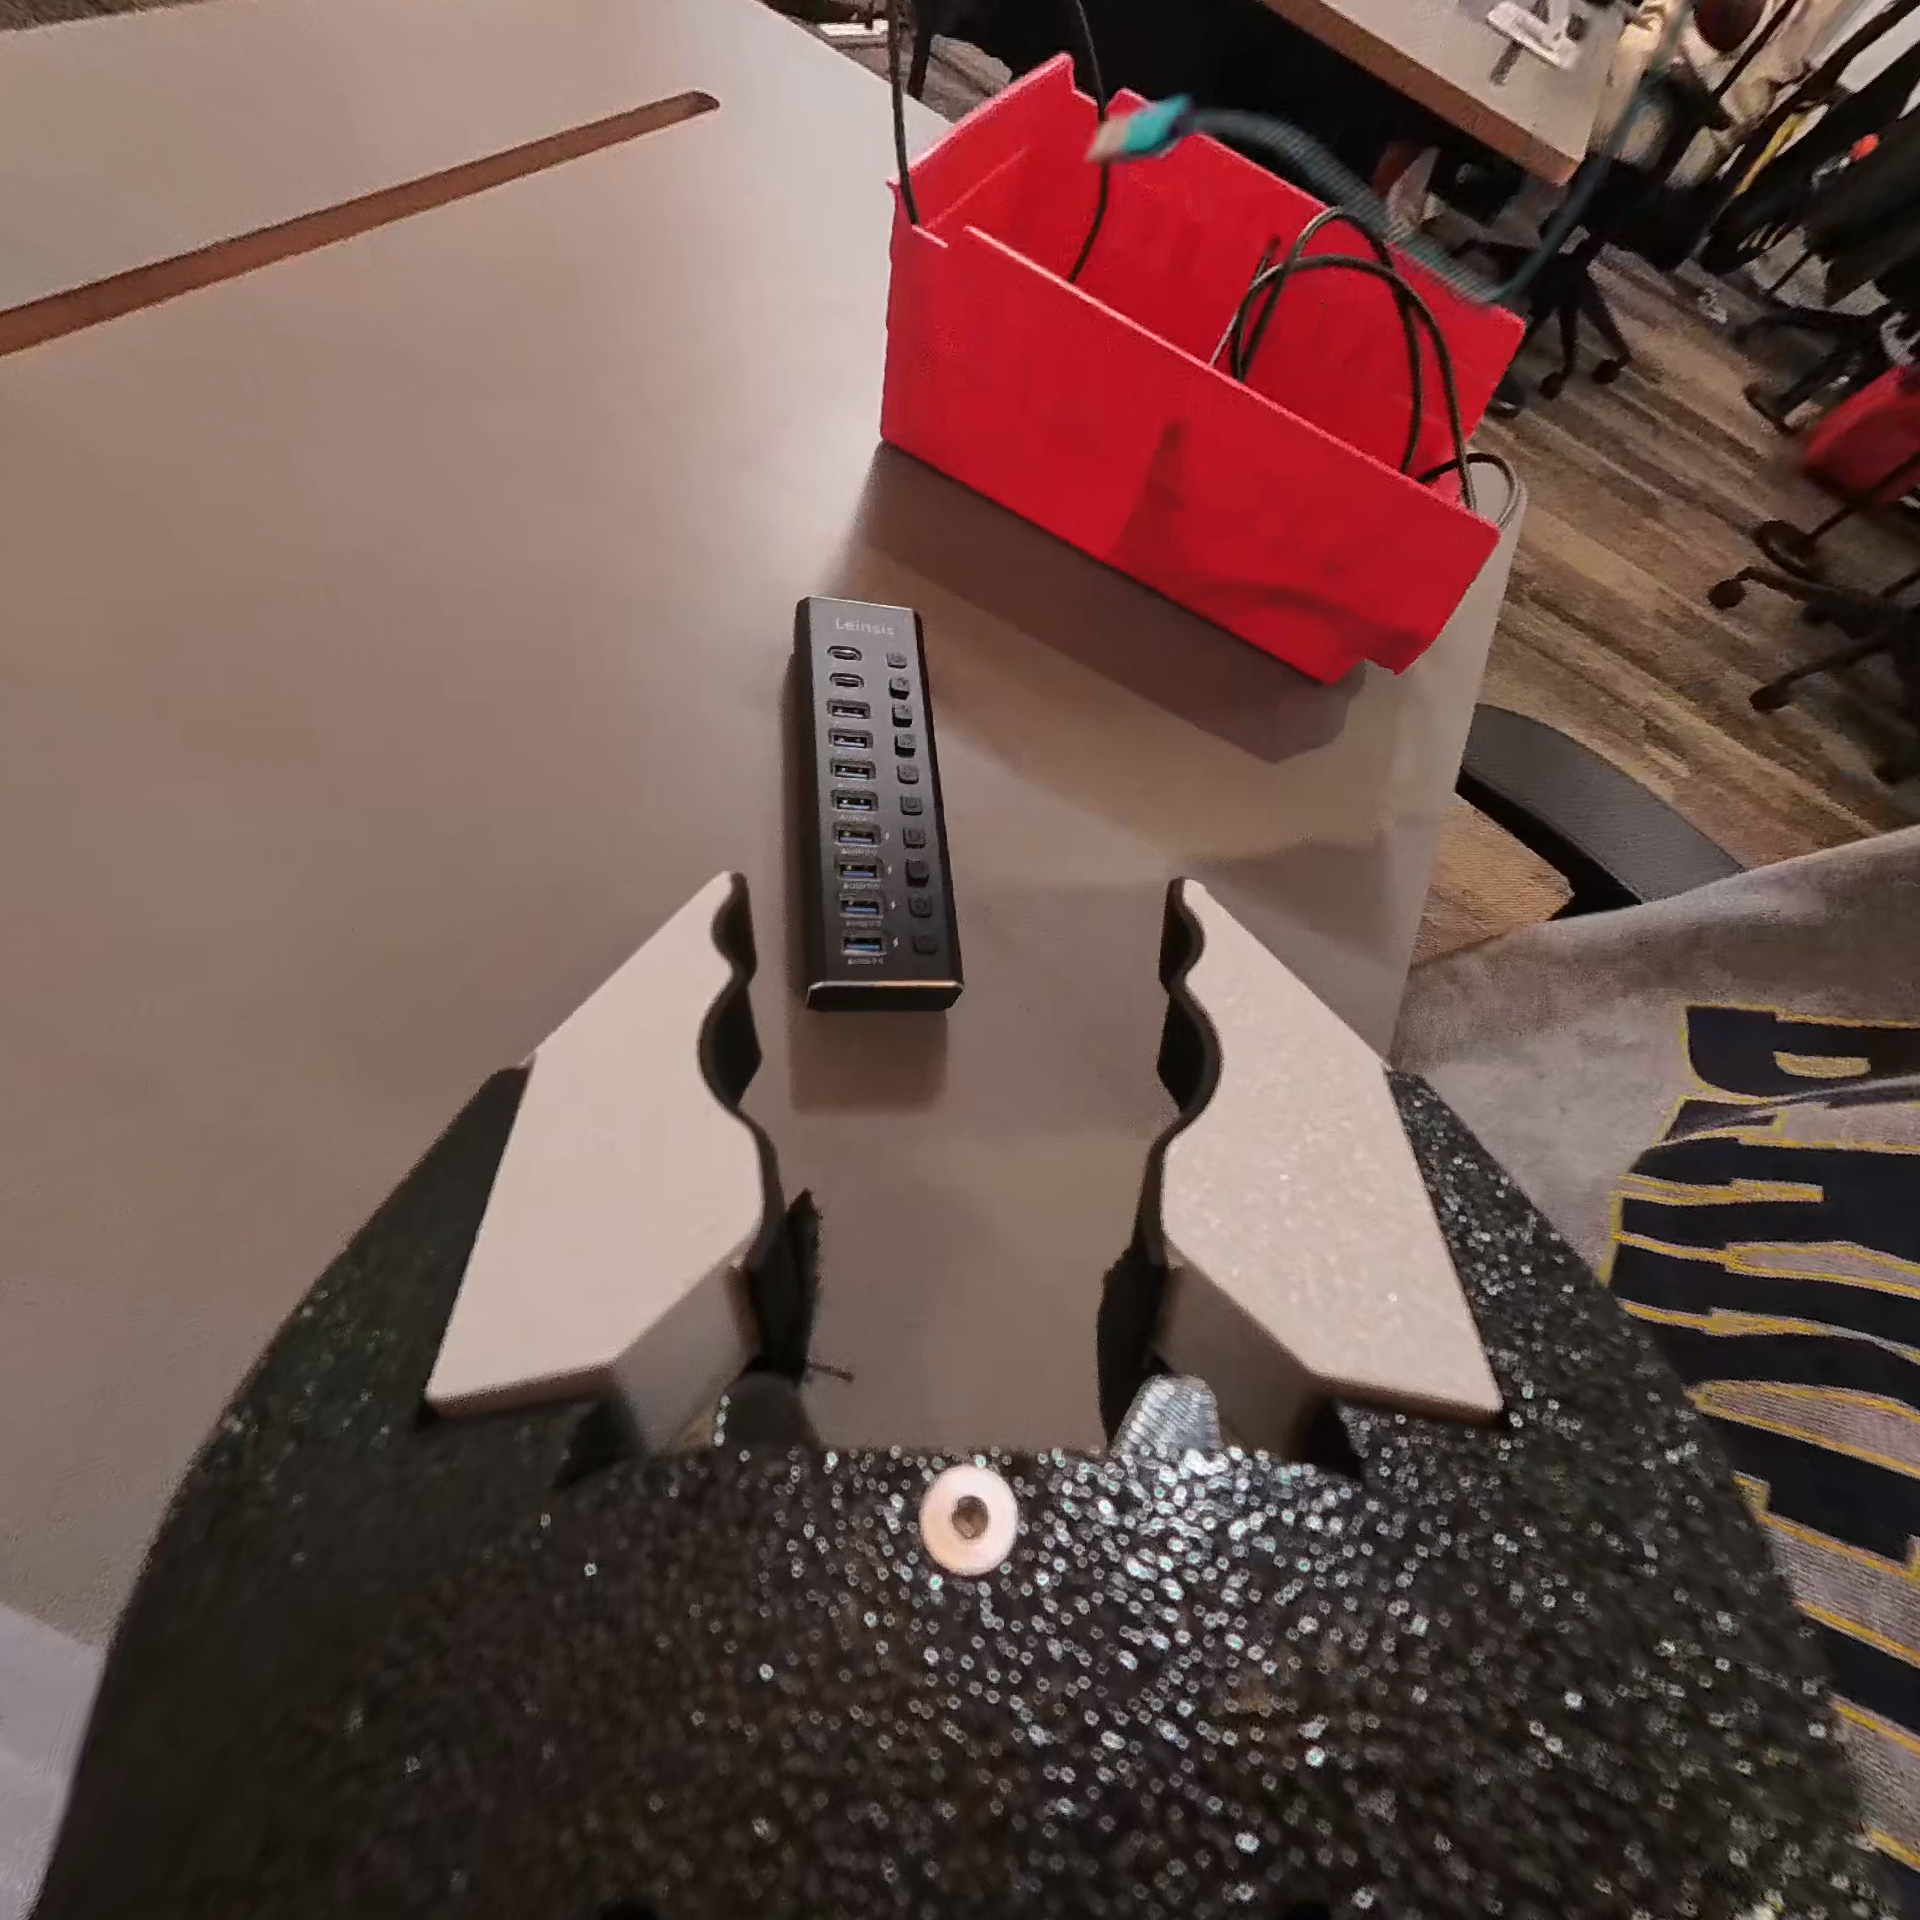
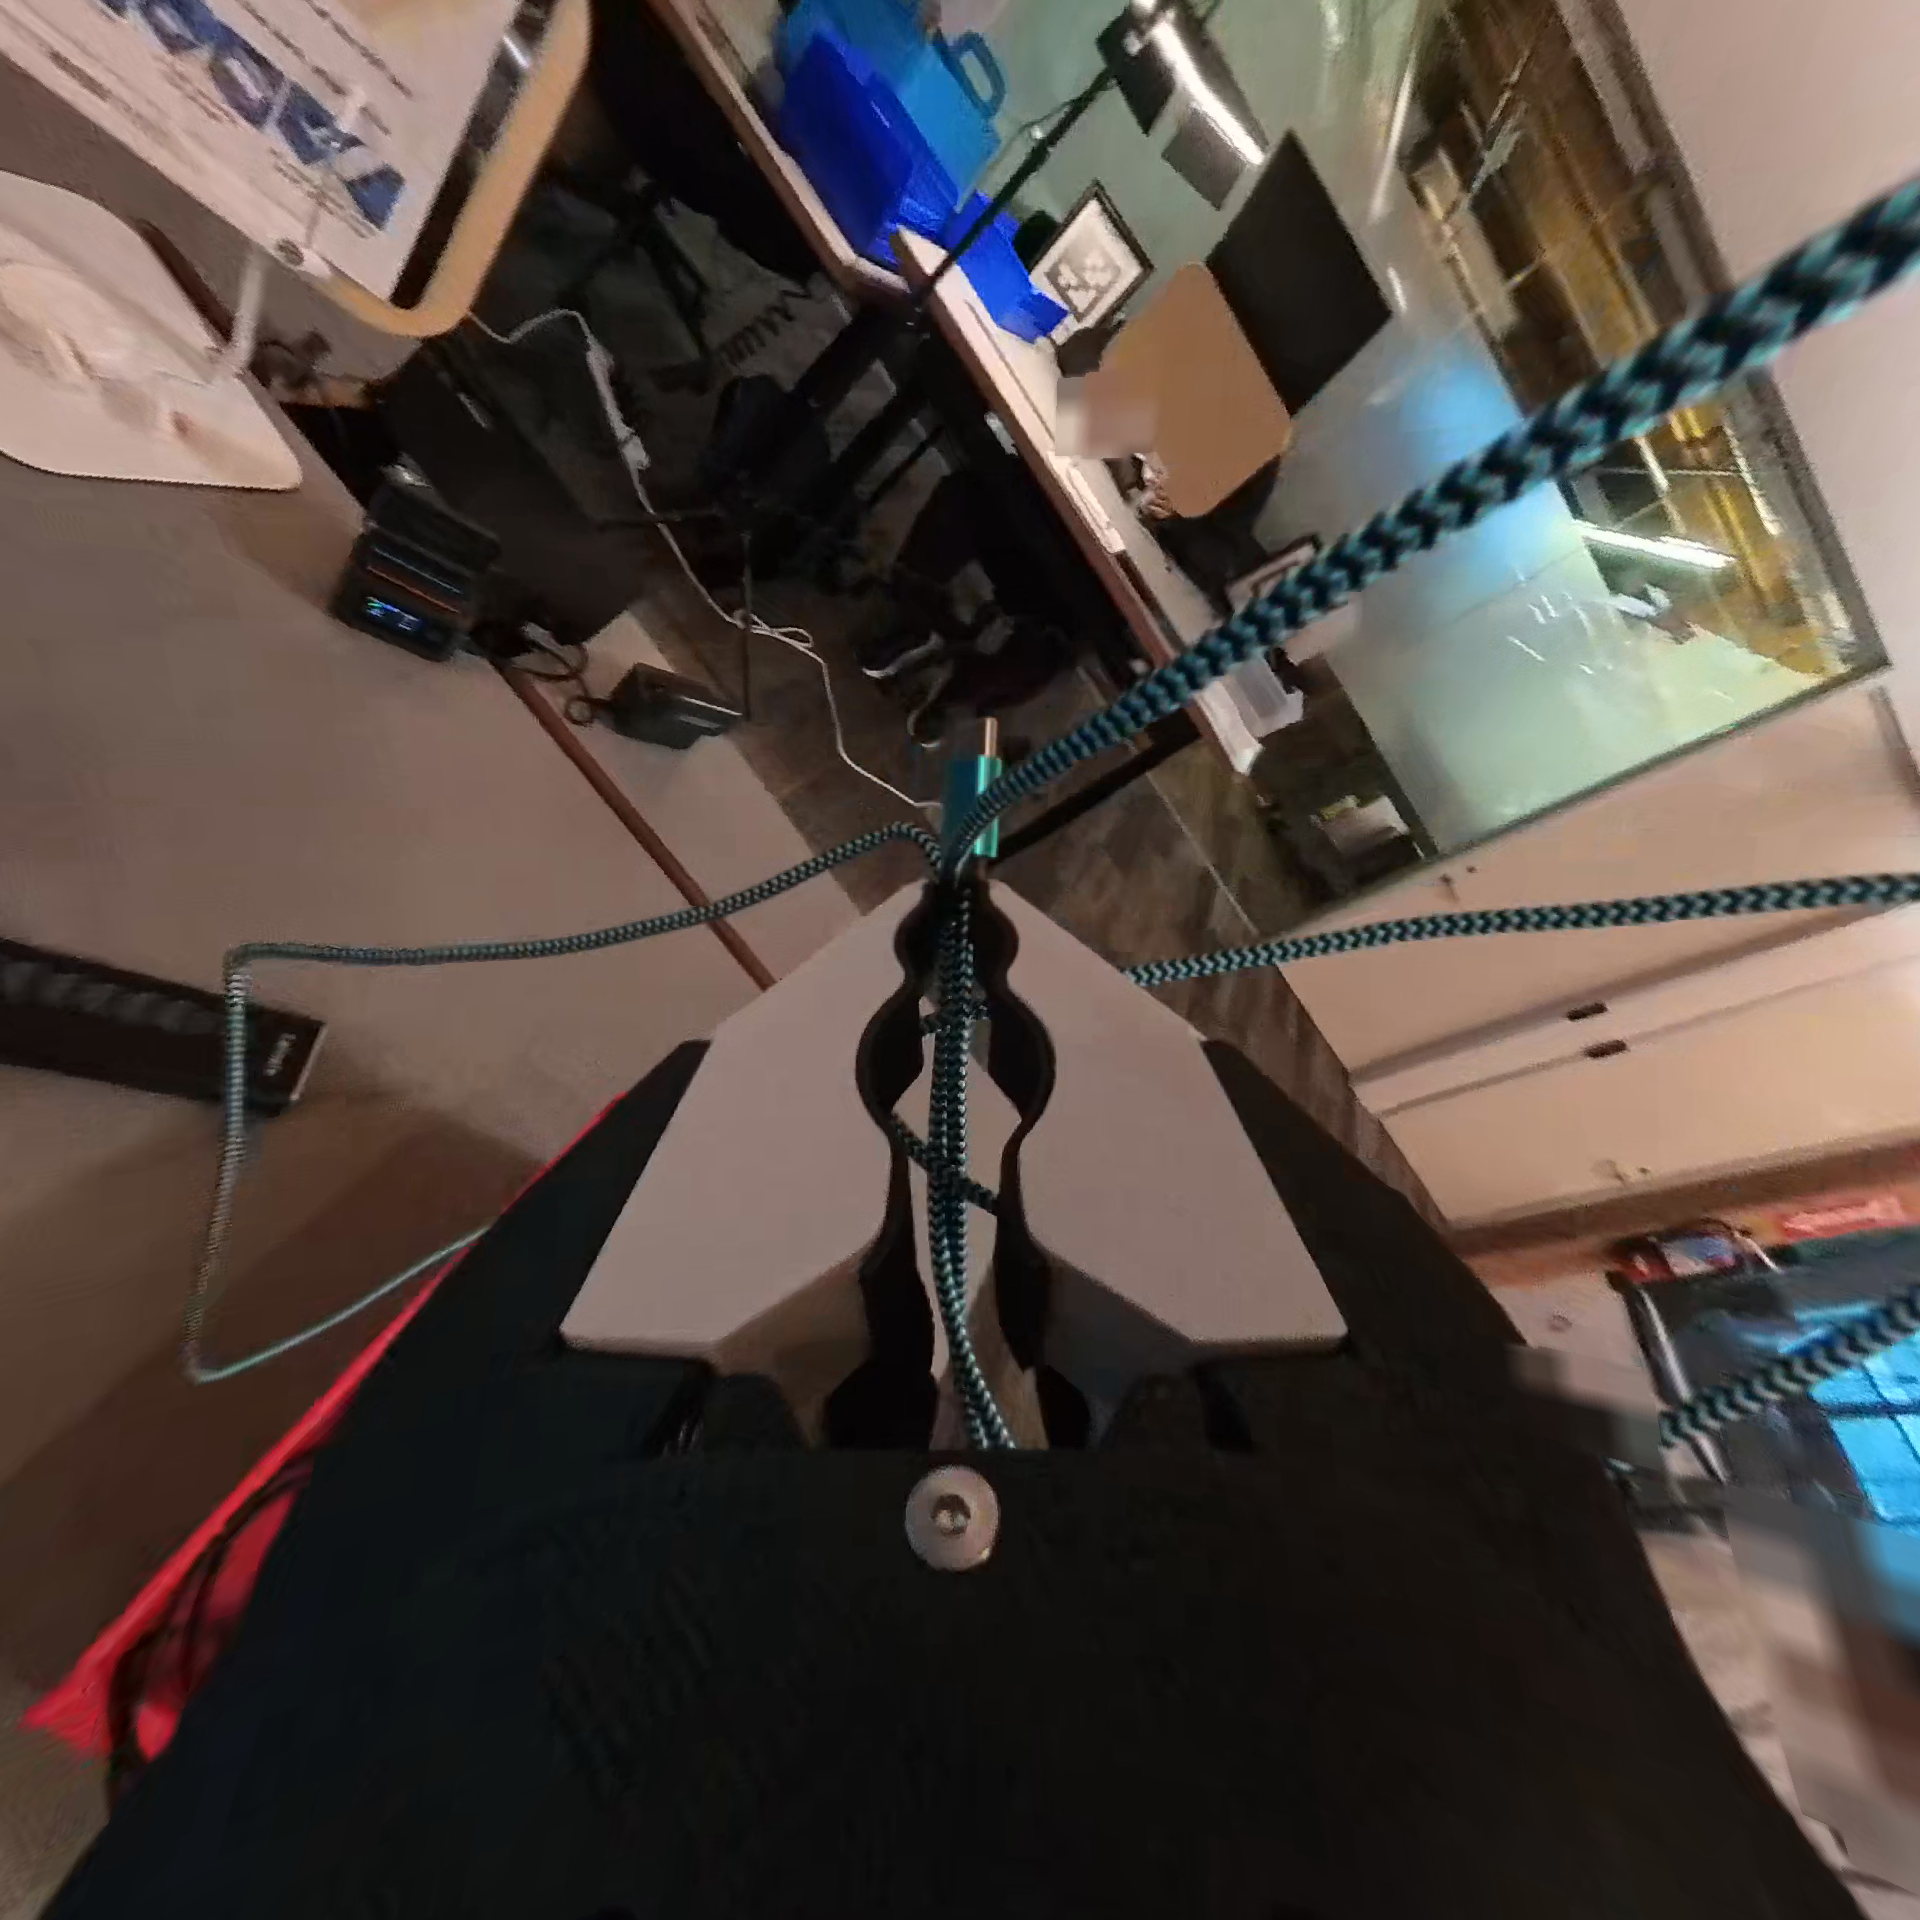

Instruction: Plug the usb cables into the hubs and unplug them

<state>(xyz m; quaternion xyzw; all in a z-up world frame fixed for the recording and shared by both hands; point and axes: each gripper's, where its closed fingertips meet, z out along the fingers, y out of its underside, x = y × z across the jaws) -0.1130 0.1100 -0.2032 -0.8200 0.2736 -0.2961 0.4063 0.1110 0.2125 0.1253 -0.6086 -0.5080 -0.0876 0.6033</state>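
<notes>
A black multi-port USB hub (image 1: 878, 800) lies flat on the grey table (image 1: 364, 623), with no cable in its ports. My left gripper (image 1: 956, 896) is open and empty, low over the table, its fingers on either side of the hub's near end. My right gripper (image 2: 956, 896) is shut on several strands of a teal-and-black braided USB cable (image 2: 1351, 561), held up in the air. The cable's teal plug (image 2: 971, 800) sticks out just past the fingertips. In the left wrist view the same plug (image 1: 1138, 130) hangs blurred above the red bin (image 1: 1143, 436). The hub shows blurred at the left of the right wrist view (image 2: 145, 1023).
The red bin holds thin black cables (image 1: 1423, 343) and stands near the table's right edge. A person's grey printed shirt (image 1: 1662, 1195) is close on the right. A long slot (image 1: 364, 208) runs across the table. Chairs and desks stand beyond. About 40 centimeters separates my left fingertips from my right. The right gripper is farther from the black multi-port USB hub (image 1: 878, 800), some 45 centimeters, than the left, some 12 centimeters. It turns up in the right wrist view (image 2: 74, 991) as well.
</notes>
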